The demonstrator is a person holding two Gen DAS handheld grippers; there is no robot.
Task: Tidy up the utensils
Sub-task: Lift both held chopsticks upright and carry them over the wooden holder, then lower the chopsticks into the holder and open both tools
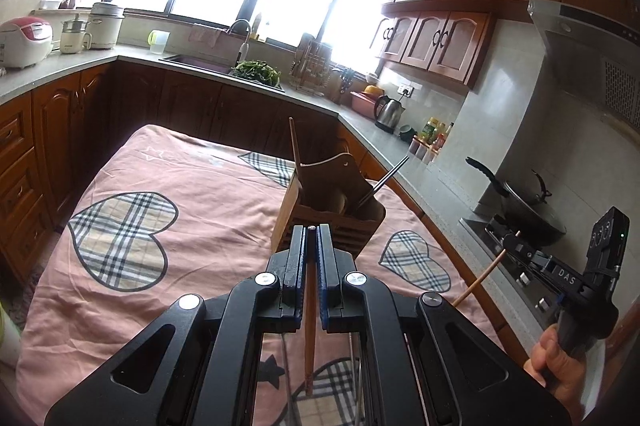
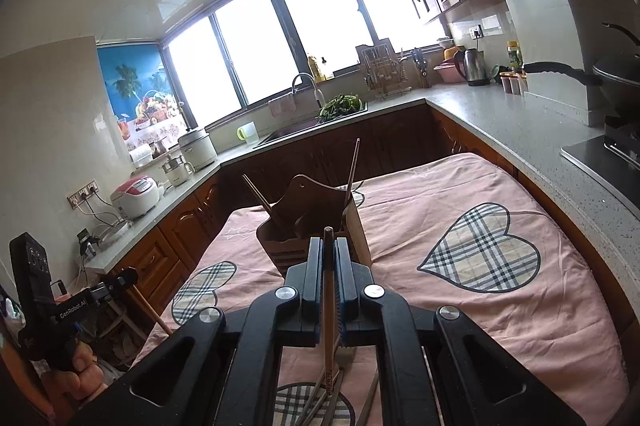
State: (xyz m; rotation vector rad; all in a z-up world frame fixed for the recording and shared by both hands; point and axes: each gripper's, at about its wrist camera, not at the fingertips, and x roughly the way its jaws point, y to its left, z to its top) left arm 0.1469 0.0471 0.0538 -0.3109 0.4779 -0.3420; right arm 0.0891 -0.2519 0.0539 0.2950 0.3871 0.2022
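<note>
Tabletop (image 1: 192, 162): covered by a pink cloth printed with plaid hearts; kitchen counters are seen on three sides of it.
Utensil holder (image 1: 316, 222): a brown wooden box with a curved, raised back panel and slatted front; it is stood on the cloth, just ahead of both grippers. A wooden stick and a dark metal handle are seen leaning out of it.
Left gripper (image 1: 312, 232): closed on a reddish-brown wooden chopstick (image 1: 310, 326), which is clamped between the blue pads and hangs down toward the cloth.
Right gripper (image 2: 329, 240): closed on a light wooden chopstick (image 2: 330, 314), held lengthwise between the pads, its tip showing just past the fingertips, its printed lower end trailing below.
Loose utensils (image 2: 320, 398): several slim sticks are left lying on the cloth under the right gripper.
</note>
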